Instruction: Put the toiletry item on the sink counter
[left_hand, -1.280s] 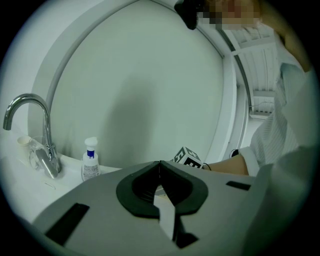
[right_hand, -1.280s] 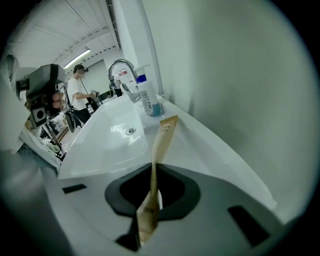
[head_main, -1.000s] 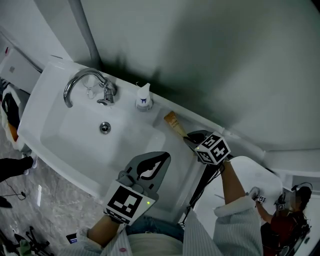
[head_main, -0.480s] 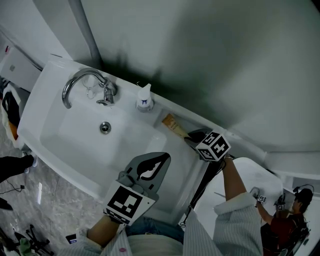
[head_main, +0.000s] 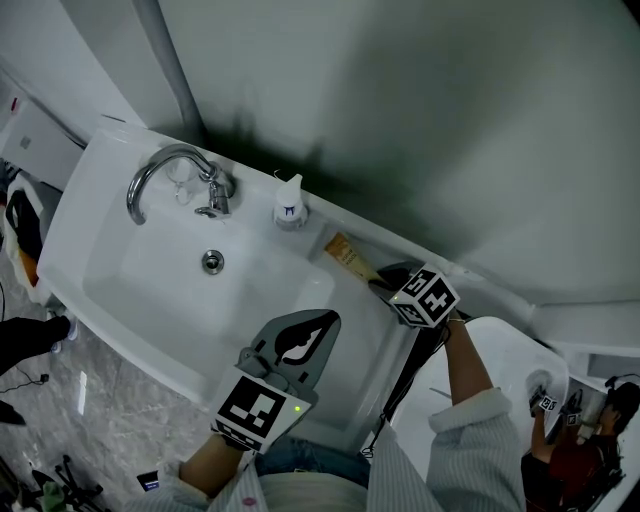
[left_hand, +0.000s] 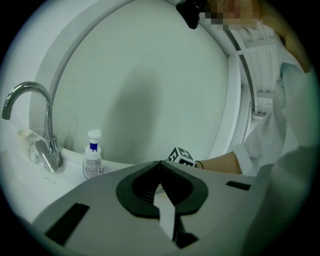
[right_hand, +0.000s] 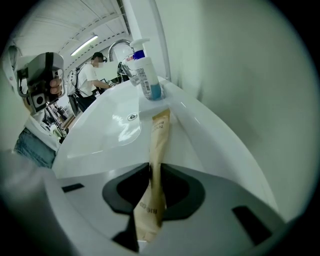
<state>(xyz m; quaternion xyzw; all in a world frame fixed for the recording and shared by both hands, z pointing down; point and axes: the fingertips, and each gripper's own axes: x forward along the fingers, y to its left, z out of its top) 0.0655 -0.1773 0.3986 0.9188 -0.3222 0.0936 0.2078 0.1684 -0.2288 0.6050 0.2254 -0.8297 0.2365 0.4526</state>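
I log 2 grey grippers: left gripper (head_main: 322, 322), right gripper (head_main: 380, 282). Black pads (left_hand: 134, 192); 1 black-and-white marker cube (head_main: 425, 296) each. Pale striped sleeves (head_main: 468, 432), black cable (head_main: 405, 370), blue jeans (head_main: 300, 455).

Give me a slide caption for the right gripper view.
Right tongs, just opening, around a tan tube whose far end rests on the sink counter near a pump bottle.

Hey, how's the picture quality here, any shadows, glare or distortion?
Head view: dim, with a dark shadow on the wall behind the pump bottle. Both gripper views: fisheye bending and black corners. Right gripper view: glare in the sink basin.
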